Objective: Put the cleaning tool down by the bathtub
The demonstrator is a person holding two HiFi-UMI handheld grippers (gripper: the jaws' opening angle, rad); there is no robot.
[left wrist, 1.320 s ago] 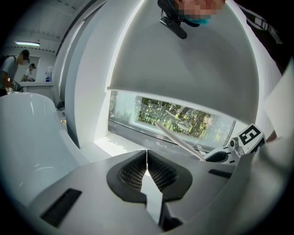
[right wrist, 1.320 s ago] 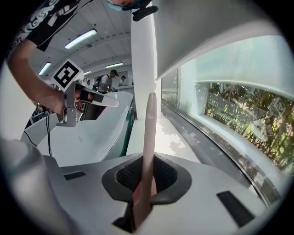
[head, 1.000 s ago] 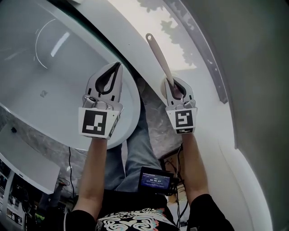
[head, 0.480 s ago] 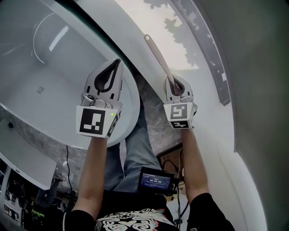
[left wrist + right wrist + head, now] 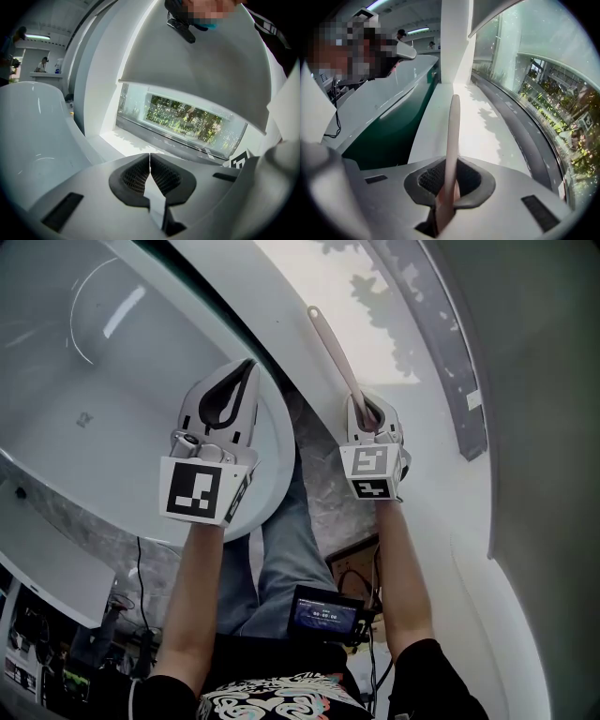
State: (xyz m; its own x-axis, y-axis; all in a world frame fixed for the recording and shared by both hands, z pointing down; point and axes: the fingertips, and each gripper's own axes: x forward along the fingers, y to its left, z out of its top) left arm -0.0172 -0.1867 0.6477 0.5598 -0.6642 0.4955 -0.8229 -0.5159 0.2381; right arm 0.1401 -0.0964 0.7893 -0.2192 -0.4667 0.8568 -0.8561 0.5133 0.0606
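The job looks to be at the carrying stage: the right hand-held gripper [image 5: 372, 416] has its jaws pinched tight on the cleaning tool [image 5: 333, 351], which is up in the air and not yet set down. It hangs over the gap between the bathtub [image 5: 84, 343] and the white ledge [image 5: 412, 427] under the window [image 5: 543, 93]. All I can see of the tool is a long, slim, flat handle, pinkish-beige and smooth like plastic, with a rounded tip pointing away from the person; its working end is hidden. The left hand-held gripper [image 5: 230, 397] hovers over the tub's rim with its ribbed pads pressed together on nothing. The tub is glossy white and curved, and the floor [image 5: 323, 488] beside it looks like grey veined stone. I'd guess the next move is to lower the handle flat beside the tub, then ease the right jaws apart so it doesn't clatter or slide on that hard, slick surface.
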